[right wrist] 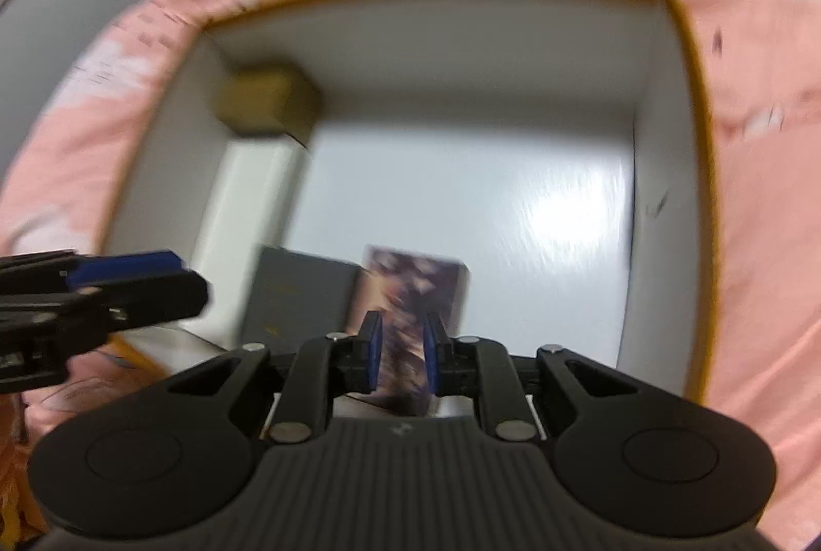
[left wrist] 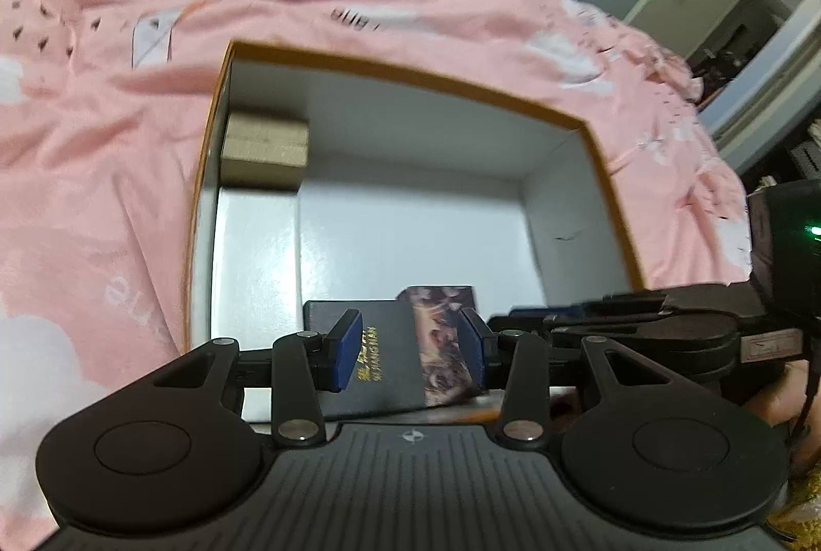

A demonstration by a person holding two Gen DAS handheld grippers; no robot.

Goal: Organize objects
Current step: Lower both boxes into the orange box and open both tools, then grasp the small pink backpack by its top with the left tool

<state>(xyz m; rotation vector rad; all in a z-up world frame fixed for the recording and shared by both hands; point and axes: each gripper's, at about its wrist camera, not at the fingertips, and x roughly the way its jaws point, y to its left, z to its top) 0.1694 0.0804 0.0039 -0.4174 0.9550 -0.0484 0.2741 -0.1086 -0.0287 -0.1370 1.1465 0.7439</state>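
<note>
On the pink bedsheet (left wrist: 92,171) sits my open cardboard box (left wrist: 400,76), white inside with an orange-brown rim. Starting at its far left corner, a small tan box (left wrist: 264,151) rests on a white block (left wrist: 254,258) that runs along the left wall. Nearer me, low against the front of the box, lies a dark navy booklet (left wrist: 382,353) with gold lettering, and my left gripper (left wrist: 410,353) has its blue pads set either side of it; through the blur I cannot tell whether they truly press on the cover or only stand beside it. Just to the right, touching the booklet's edge, stands a purple patterned pack (right wrist: 410,294). My right gripper (right wrist: 403,358) has its jaws drawn close together, the pack showing between the blue pads, though whether they clamp it I cannot tell. Farther right the white floor of the box lies bare up to the right wall.
</note>
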